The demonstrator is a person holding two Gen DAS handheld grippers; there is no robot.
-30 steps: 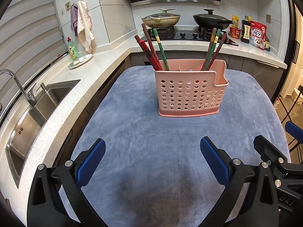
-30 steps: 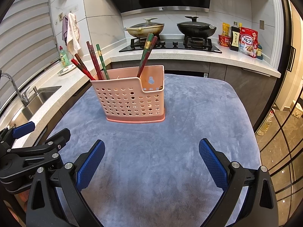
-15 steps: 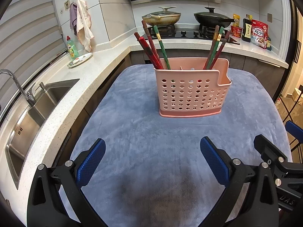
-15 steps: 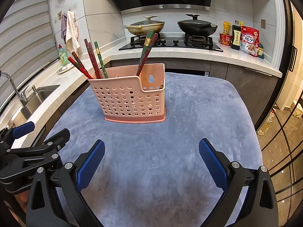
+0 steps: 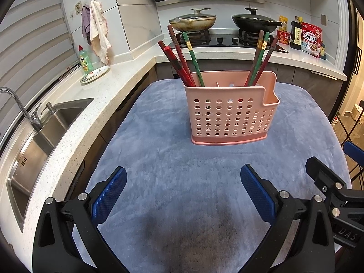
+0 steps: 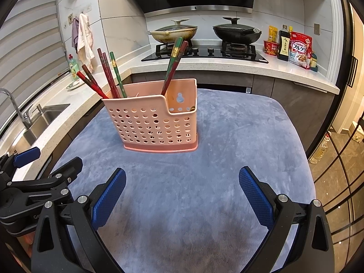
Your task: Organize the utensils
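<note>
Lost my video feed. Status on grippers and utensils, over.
Left gripper open, empty. Right gripper open, empty. Chopsticks upright in pink caddy on blue mat. Nothing between grippers and caddy.

Bare cloth-covered desk [image 5: 182,177] lies between both sets of spread fingers [image 5: 109,195] and the pink holder [image 5: 229,113] — only leaning chopsticks [image 5: 182,59] (two clusters) crowd its open top.
</note>
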